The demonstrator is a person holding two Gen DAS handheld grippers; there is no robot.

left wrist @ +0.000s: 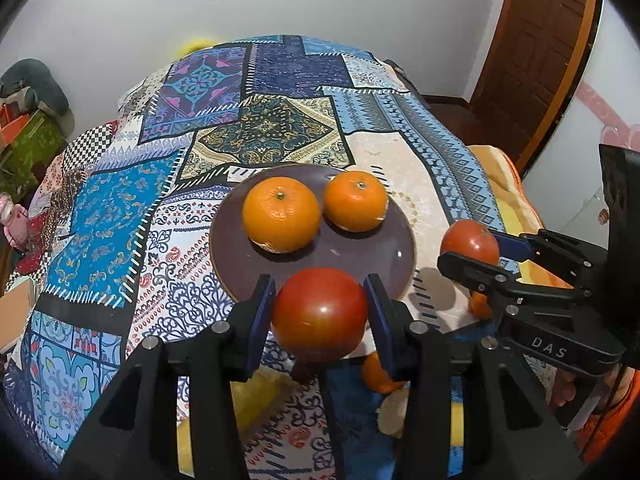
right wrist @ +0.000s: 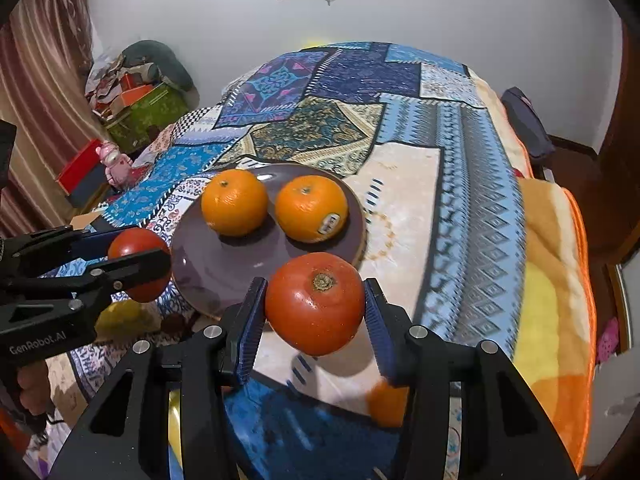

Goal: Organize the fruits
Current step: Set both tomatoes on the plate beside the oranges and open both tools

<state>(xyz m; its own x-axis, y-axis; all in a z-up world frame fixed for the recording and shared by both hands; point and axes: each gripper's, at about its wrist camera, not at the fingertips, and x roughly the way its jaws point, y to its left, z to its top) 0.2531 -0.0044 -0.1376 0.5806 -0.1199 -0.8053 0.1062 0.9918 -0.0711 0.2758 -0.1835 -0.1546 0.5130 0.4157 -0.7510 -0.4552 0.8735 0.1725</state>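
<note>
A dark purple plate (left wrist: 360,252) (right wrist: 216,264) sits on the patchwork cloth with two oranges (left wrist: 281,213) (left wrist: 355,201) on its far half; they also show in the right wrist view (right wrist: 234,202) (right wrist: 311,208). My left gripper (left wrist: 320,308) is shut on a red tomato (left wrist: 320,312), held above the plate's near rim. My right gripper (right wrist: 315,304) is shut on a second tomato (right wrist: 315,302), held just right of the plate's near edge. Each gripper shows in the other view, the right one (left wrist: 472,252) and the left one (right wrist: 138,264).
Another orange (left wrist: 378,374) (right wrist: 386,404) lies on the cloth below the grippers, partly hidden. The table (left wrist: 120,208) drops off on the left to boxes and clutter (right wrist: 136,108). A wooden door (left wrist: 536,40) stands at the right.
</note>
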